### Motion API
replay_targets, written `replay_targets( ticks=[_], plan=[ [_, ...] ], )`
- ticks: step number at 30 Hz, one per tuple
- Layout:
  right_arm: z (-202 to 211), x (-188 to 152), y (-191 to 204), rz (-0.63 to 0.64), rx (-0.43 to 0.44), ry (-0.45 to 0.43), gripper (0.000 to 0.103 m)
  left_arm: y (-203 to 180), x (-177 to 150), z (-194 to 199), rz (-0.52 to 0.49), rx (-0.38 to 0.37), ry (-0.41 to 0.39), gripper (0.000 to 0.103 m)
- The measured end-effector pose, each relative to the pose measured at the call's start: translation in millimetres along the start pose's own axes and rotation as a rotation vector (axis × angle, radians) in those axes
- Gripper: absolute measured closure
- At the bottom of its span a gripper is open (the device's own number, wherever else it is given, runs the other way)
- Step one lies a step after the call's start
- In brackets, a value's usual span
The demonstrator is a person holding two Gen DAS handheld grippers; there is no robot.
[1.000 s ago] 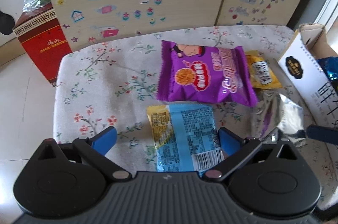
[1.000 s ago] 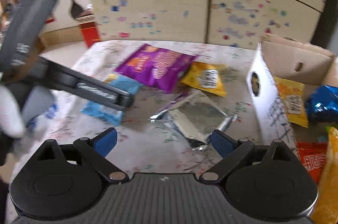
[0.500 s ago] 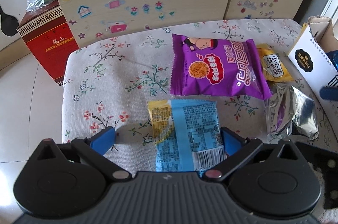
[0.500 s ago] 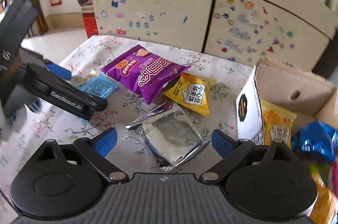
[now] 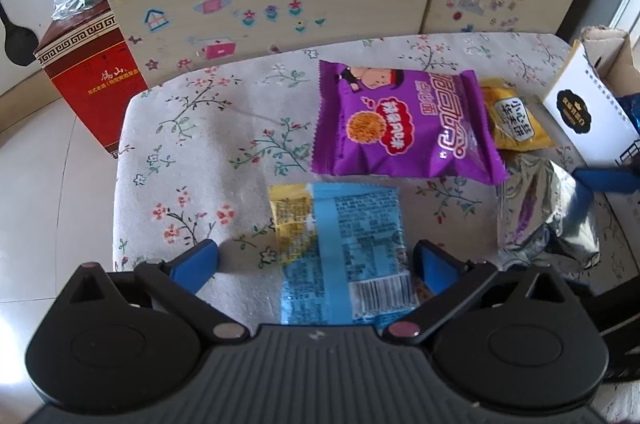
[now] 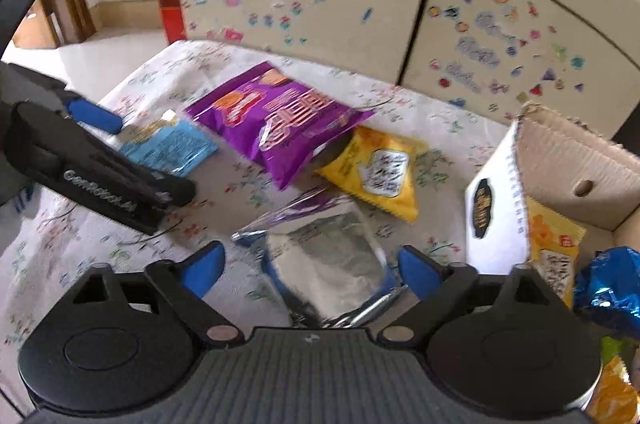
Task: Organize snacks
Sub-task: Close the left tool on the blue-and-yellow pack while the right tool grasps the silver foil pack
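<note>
Both tools share one build: the left gripper (image 5: 314, 260) and the right gripper (image 6: 312, 266) have ribbed dark-grey bodies, black rounded housings, bare metal pivot pins and blue finger pads (image 6: 204, 266) (white lettering marks one arm).

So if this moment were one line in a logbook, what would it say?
left gripper: open around blue packet | right gripper: closing around silver packet, not gripped | box: part-filled

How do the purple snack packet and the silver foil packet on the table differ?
The purple snack packet shows its printed front and lies fairly smooth; the silver foil packet shows bare, crumpled foil. The purple one lies clear of both grippers and overlaps the yellow packet; the silver one lies between the closing fingers of the right gripper. Both rest on the floral tablecloth.
</note>
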State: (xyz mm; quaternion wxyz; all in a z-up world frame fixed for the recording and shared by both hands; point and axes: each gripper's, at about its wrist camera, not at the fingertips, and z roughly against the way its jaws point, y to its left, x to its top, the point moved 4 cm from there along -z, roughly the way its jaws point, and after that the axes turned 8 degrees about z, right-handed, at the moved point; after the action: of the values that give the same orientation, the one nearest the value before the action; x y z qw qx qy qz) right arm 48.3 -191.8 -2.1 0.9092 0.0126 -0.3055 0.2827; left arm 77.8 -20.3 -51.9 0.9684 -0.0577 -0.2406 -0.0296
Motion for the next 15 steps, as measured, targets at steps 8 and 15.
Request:
replay_targets(
  ticks=[8,15],
  plan=[
    [-1,-1,1,-0.024,0.006,0.012,0.032,-5,0,4,-0.034,0.004,-0.011,0.009],
    [2,-3,8,-0.027,-0.002,0.019,0.036,-22,-1,14,-0.103,-0.066,-0.038,0.053]
  ],
)
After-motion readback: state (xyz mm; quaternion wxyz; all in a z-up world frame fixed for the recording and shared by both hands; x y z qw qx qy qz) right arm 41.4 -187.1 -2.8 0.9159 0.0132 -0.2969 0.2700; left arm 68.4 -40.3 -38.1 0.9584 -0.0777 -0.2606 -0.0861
